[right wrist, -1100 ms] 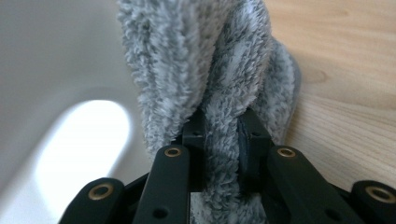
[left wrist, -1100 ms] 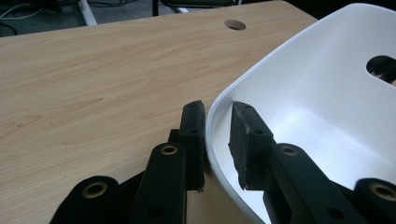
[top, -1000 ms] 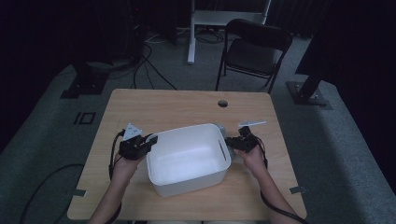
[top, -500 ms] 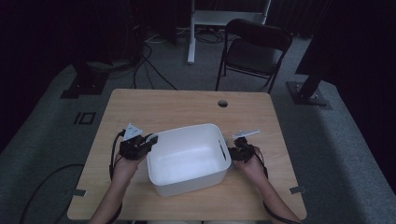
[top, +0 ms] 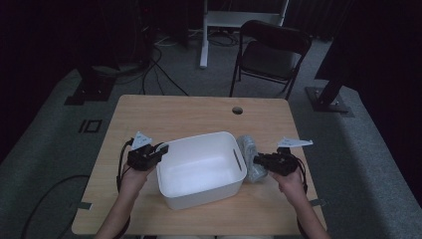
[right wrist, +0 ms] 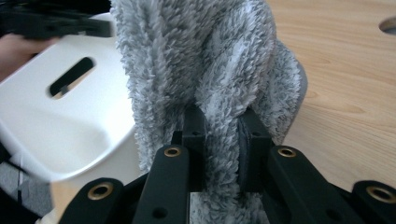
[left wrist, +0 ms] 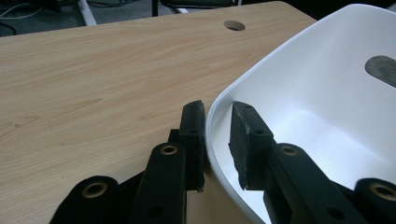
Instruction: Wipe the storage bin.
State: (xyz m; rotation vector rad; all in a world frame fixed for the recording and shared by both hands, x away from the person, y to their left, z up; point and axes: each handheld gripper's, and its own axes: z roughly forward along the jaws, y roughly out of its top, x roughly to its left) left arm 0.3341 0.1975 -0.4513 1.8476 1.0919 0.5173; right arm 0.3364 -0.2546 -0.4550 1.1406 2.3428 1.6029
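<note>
A white plastic tub [top: 201, 169] with slot handles stands on the wooden table [top: 189, 114]. My left gripper [top: 161, 149] grips its left rim: in the left gripper view one jaw of the gripper [left wrist: 218, 109] is outside the tub's wall [left wrist: 317, 93] and the other inside. My right gripper [top: 257, 160] is just right of the tub, shut on a grey fluffy cloth [top: 249, 157]. In the right gripper view the gripper [right wrist: 222, 116] pinches a fold of the cloth [right wrist: 201, 56], which rises in front of the tub [right wrist: 60, 126].
A round cable hole [top: 237, 110] is near the table's far edge. A black folding chair [top: 271, 55] stands behind the table, with stand bases and cables on the floor around it. Bare tabletop lies beyond and to the right of the tub.
My right gripper has moved right, away from the tub, bringing the grey cloth into sight beside the tub's right wall. The left gripper and tub have stayed put.
</note>
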